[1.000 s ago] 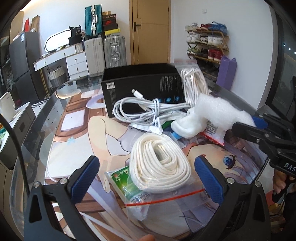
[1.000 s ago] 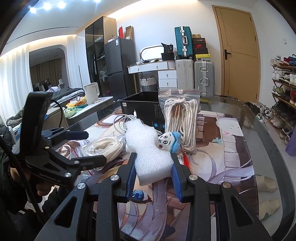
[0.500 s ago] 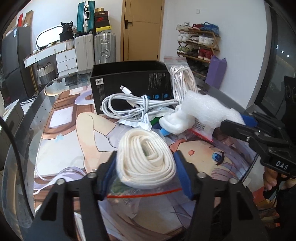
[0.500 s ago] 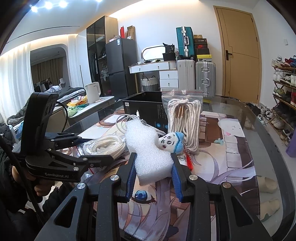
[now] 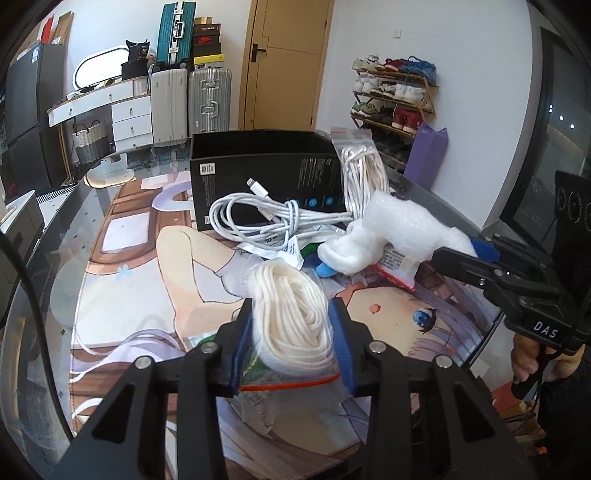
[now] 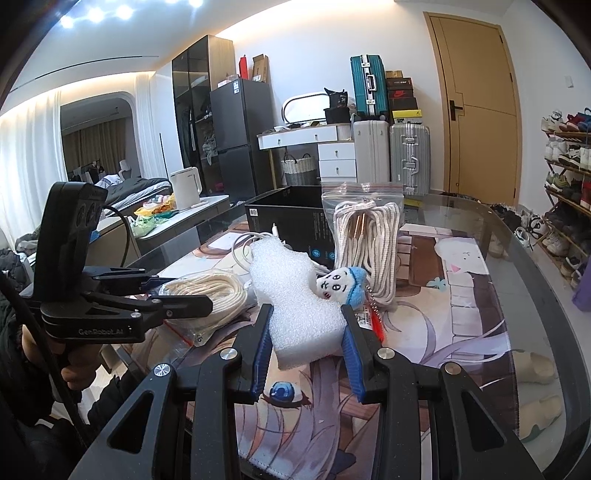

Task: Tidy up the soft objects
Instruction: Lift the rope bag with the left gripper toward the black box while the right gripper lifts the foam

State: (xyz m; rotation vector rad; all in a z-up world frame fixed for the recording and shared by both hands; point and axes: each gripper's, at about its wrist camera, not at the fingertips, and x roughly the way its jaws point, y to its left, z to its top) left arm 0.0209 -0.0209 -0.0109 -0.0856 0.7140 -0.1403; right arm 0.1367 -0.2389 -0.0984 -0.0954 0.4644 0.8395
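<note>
Bagged rope [image 5: 291, 325]; foam block [image 6: 299, 299]

White walls close the room, with a tan door [image 6: 476, 110] at the far side. Beside it stand two suitcases [image 6: 391, 158], a teal one [image 6: 367, 88] stacked above with boxes, and a white dresser [image 6: 321, 147] under an oval mirror [image 6: 304, 107]. A dark fridge [image 6: 236, 136] and cabinet [image 6: 199, 122] fill the left. A shoe rack [image 5: 393, 99] lines the right wall (well stocked). Ceiling spots [image 6: 96, 14] glow; white curtains [image 6: 26, 155] hang far left.
</note>
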